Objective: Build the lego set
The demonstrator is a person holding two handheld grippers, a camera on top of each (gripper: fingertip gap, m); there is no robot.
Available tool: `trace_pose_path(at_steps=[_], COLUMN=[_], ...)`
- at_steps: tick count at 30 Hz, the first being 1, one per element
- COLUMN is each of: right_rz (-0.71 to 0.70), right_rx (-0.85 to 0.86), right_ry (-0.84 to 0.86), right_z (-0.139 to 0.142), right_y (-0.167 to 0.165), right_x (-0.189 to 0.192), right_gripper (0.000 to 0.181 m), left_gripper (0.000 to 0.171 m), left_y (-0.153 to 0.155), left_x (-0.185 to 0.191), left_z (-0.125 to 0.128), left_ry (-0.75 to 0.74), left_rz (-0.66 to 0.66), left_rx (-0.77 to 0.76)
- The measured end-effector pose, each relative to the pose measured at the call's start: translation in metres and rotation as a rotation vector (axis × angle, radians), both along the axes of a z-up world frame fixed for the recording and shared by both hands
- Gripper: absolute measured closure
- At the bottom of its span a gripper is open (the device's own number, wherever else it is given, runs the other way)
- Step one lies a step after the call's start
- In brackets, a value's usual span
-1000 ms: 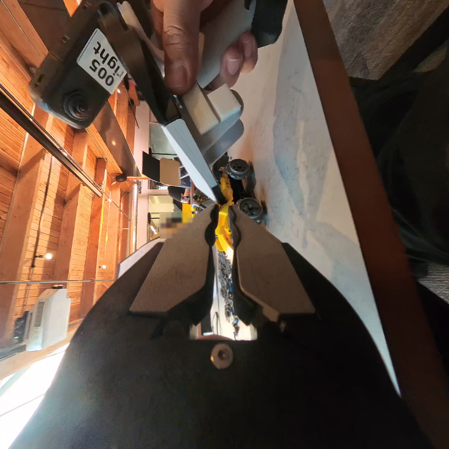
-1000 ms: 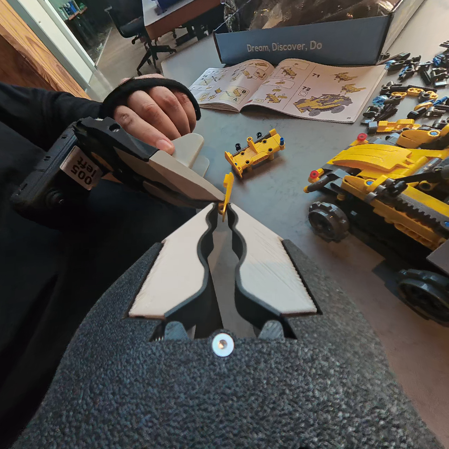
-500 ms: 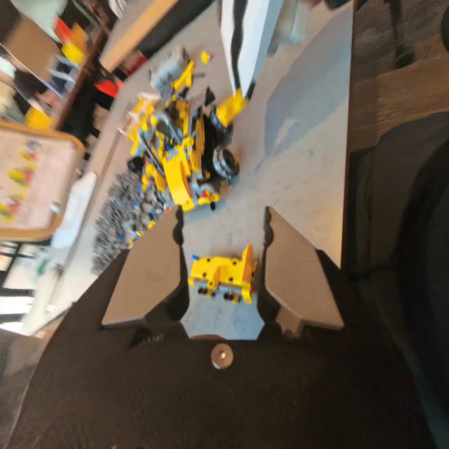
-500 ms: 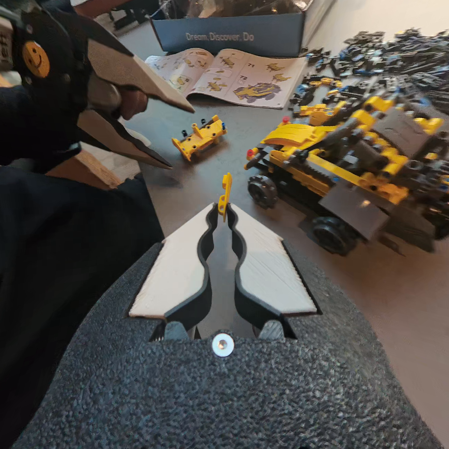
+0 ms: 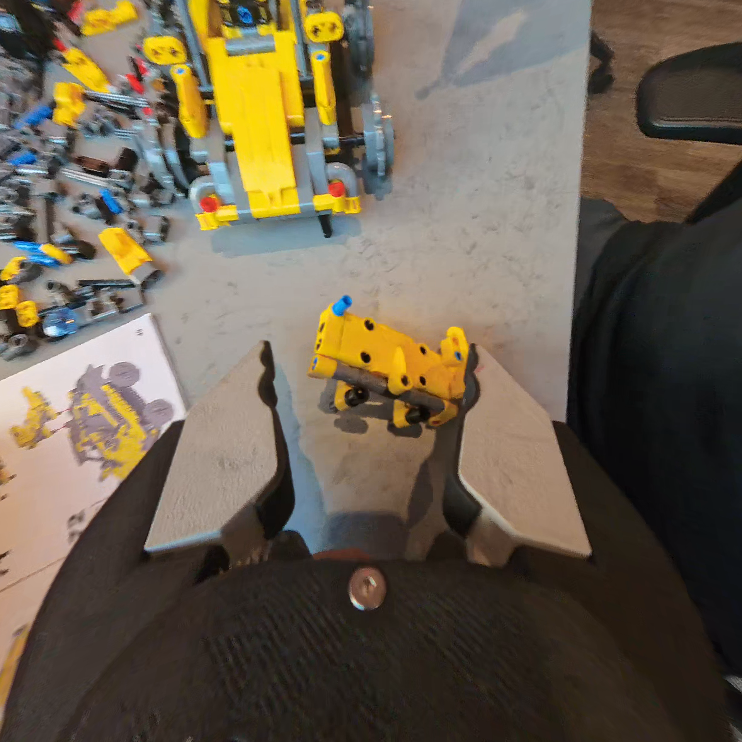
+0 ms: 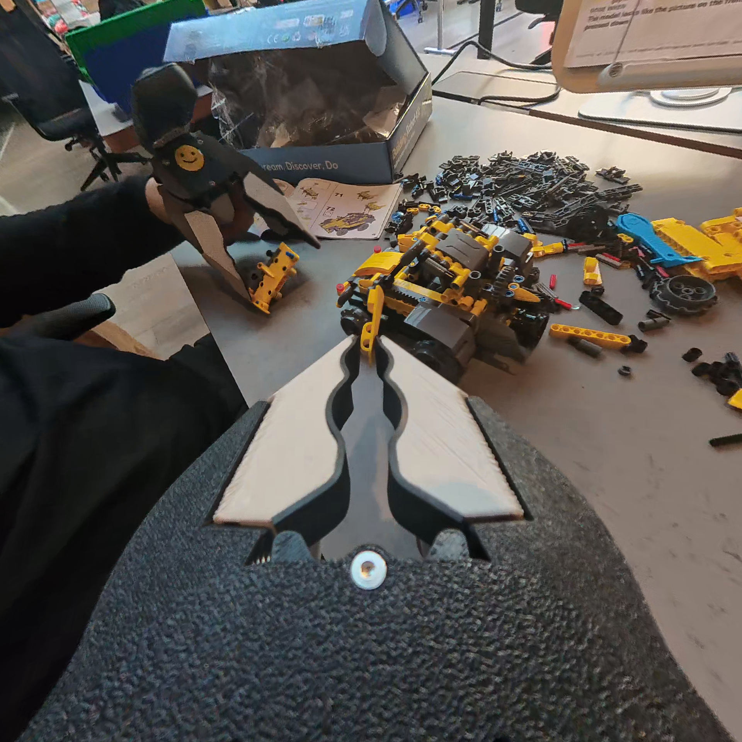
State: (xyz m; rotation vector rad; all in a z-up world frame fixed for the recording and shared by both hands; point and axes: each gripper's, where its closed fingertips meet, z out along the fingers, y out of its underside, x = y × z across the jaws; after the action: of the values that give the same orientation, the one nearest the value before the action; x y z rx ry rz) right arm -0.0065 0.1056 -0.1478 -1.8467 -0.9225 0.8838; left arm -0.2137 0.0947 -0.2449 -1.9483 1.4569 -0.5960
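Observation:
My left gripper (image 5: 368, 351) is open and low over the grey table (image 5: 461, 200). A small yellow brick sub-assembly (image 5: 385, 369) with a blue pin lies between its fingers. It touches the right finger (image 5: 506, 441) and looks tipped up. In the right wrist view the left gripper (image 6: 281, 271) straddles the same sub-assembly (image 6: 277, 273). My right gripper (image 6: 367, 345) is shut on a thin yellow beam piece (image 6: 371, 317), held upright above the table in front of the yellow and black vehicle model (image 6: 441, 281).
The vehicle model (image 5: 257, 120) stands just ahead of the left gripper. Loose parts (image 6: 542, 188) are piled behind it and to its right. An open instruction booklet (image 6: 345, 208) and an open blue box (image 6: 321, 100) lie at the back. The table edge (image 5: 578, 281) and a chair armrest (image 5: 690, 100) are to the right. About 25 cm separates my left fingertips from my right.
The left gripper let go of the thin yellow piece, opened and swung down around the small sub-assembly. The right gripper kept the piece and drew back from the left.

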Motion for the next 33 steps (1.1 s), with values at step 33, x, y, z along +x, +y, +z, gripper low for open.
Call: trace_pose_path(at_steps=[33], right_rz=[0.02], right_rx=[-0.065], right_ry=[-0.022], right_z=[-0.026], right_y=[0.001], right_x=[0.002], right_gripper=[0.174], left_gripper=[0.06], left_y=[0.092], left_x=[0.134], left_z=[0.046], left_ry=[0.019], left_rz=[0.006], left_rx=[-0.121])
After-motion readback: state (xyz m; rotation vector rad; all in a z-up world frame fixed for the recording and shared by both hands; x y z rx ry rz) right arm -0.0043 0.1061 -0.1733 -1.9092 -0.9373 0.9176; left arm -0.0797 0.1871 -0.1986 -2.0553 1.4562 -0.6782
